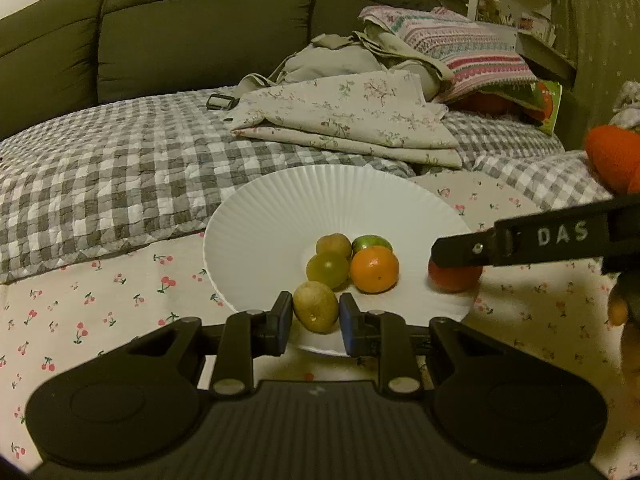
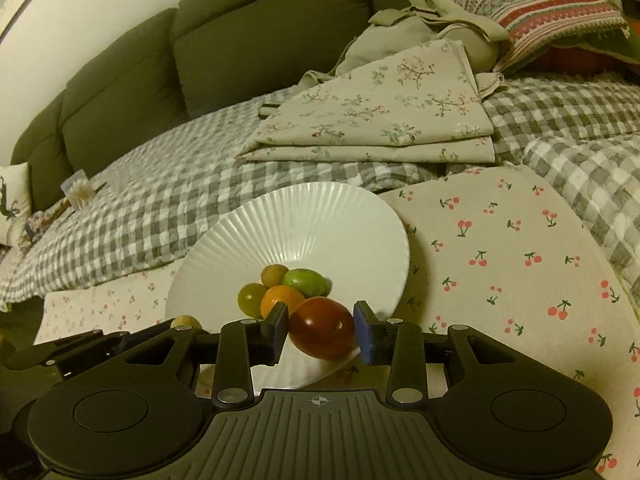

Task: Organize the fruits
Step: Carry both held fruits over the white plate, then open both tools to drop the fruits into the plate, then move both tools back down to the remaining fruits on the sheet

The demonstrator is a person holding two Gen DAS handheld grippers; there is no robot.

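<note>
A white ribbed plate (image 1: pixel 280 208) lies on the cherry-print cloth (image 1: pixel 100 300). Near its middle sit an orange mandarin (image 1: pixel 374 270), a green grape-like fruit (image 1: pixel 327 268), a brownish fruit (image 1: pixel 333 245) and a green fruit (image 1: pixel 371 242). My left gripper (image 1: pixel 314 322) is shut on a yellow-brown fruit (image 1: pixel 316 306) over the plate's near rim. My right gripper (image 2: pixel 321 326) is shut on a dark red tomato (image 2: pixel 322 327) at the plate's (image 2: pixel 304 224) near right edge. In the left wrist view the tomato (image 1: pixel 454 280) shows under the right gripper's finger (image 1: pixel 540 240).
Behind the plate lie a grey checked quilt (image 1: pixel 120 168), a folded floral cloth (image 1: pixel 344 116), a beige bag (image 1: pixel 340 60) and a striped pillow (image 1: pixel 468 52), with a dark green sofa back (image 1: pixel 200 32) beyond. An orange knitted object (image 1: pixel 612 156) sits far right.
</note>
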